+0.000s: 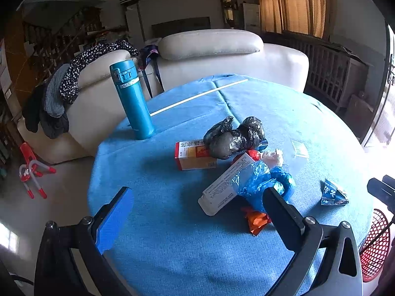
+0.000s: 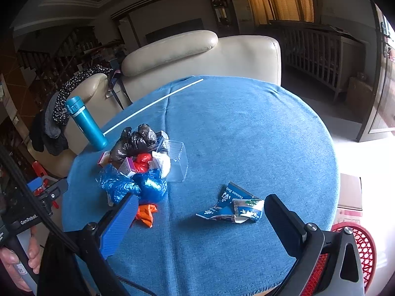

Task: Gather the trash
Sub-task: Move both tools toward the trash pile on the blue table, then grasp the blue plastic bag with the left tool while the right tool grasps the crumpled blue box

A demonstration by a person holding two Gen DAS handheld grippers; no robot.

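Left wrist view shows the left gripper (image 1: pixel 197 212) with its fingers spread wide and nothing between them, hovering above the bench (image 1: pixel 172 251) covered in blue cloth. Just beyond the gripper lies the trash pile: a blue plastic bag (image 1: pixel 265 182), a white box (image 1: pixel 226 185), an orange wrapper (image 1: pixel 256 220), a black plastic bag (image 1: pixel 234 137) and an orange-and-white box (image 1: pixel 193 155). A teal flask (image 1: pixel 132 100) stands upright behind the pile, to its left. Right wrist view shows the right gripper (image 2: pixel 200 219) also spread wide and empty, above the bench. A torn blue packet (image 2: pixel 234 208) lies apart from the pile, to its right. A red basket (image 2: pixel 358 249) sits below the bench edge, right of the packet.
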